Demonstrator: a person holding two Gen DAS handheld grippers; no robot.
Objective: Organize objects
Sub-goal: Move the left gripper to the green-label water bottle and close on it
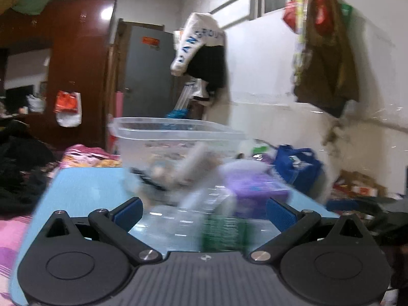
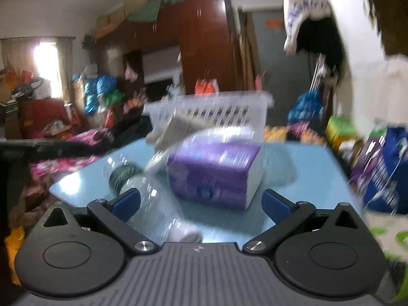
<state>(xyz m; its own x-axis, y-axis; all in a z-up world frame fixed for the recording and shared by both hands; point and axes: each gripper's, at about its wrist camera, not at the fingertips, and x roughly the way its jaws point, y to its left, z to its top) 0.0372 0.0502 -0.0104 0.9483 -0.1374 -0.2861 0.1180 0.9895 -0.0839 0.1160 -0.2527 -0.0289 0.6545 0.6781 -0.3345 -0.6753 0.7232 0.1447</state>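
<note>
A clear plastic bottle with a green label (image 1: pixel 193 227) lies on the light blue table (image 1: pixel 84 191), between the spread fingers of my open left gripper (image 1: pixel 204 210). A purple and white box (image 1: pixel 257 188) lies behind it, in front of a clear plastic tub (image 1: pixel 176 137) holding blurred items. In the right wrist view my right gripper (image 2: pixel 201 201) is open and empty; the bottle (image 2: pixel 153 199) lies at its left finger and the purple box (image 2: pixel 216 173) just ahead. A white slatted basket (image 2: pixel 211 112) stands behind, with a pale package (image 2: pixel 178 127) leaning on it.
Both views are motion-blurred. A blue bag (image 1: pixel 295 165) stands right of the table by the white wall. Piled clothes and bedding (image 2: pixel 76 137) lie to the left. A dark red wardrobe (image 1: pixel 81 71) and grey door (image 1: pixel 150 74) stand behind.
</note>
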